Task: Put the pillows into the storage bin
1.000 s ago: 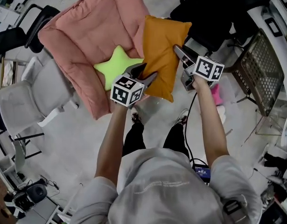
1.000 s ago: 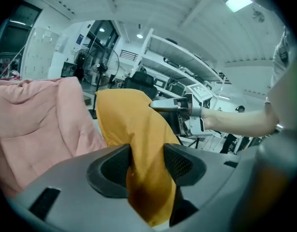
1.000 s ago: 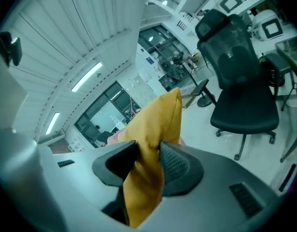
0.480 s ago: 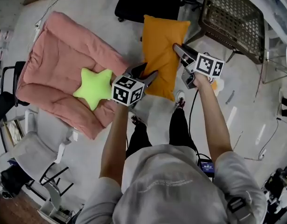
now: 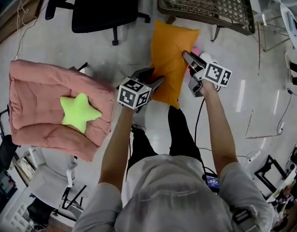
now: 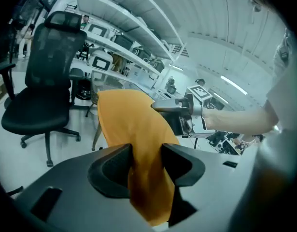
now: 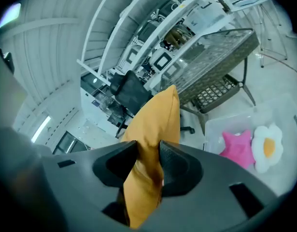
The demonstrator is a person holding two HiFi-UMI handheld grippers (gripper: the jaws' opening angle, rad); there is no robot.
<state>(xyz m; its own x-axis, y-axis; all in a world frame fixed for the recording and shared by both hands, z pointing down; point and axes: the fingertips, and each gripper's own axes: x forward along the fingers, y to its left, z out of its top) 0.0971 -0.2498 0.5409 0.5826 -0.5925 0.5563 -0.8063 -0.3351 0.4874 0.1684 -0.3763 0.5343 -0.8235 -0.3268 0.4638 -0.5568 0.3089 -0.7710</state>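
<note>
Grip is confirmed on both sides: the orange pillow (image 5: pixel 170 64) is carried in the air with its long axis running forward. Its near end is pinched by the left hand-held gripper (image 5: pixel 152 76), whose jaws are closing on the fabric. The right hand-held gripper (image 5: pixel 188 67) is clamped on the opposite edge. The storage bin (image 7: pixel 217 127) is seen on the floor (image 5: pixel 129 47) ahead and to the right, beyond the pillow and nearer the right hand-held gripper. A pink star pillow (image 7: pixel 237 146) is already inside.
</note>
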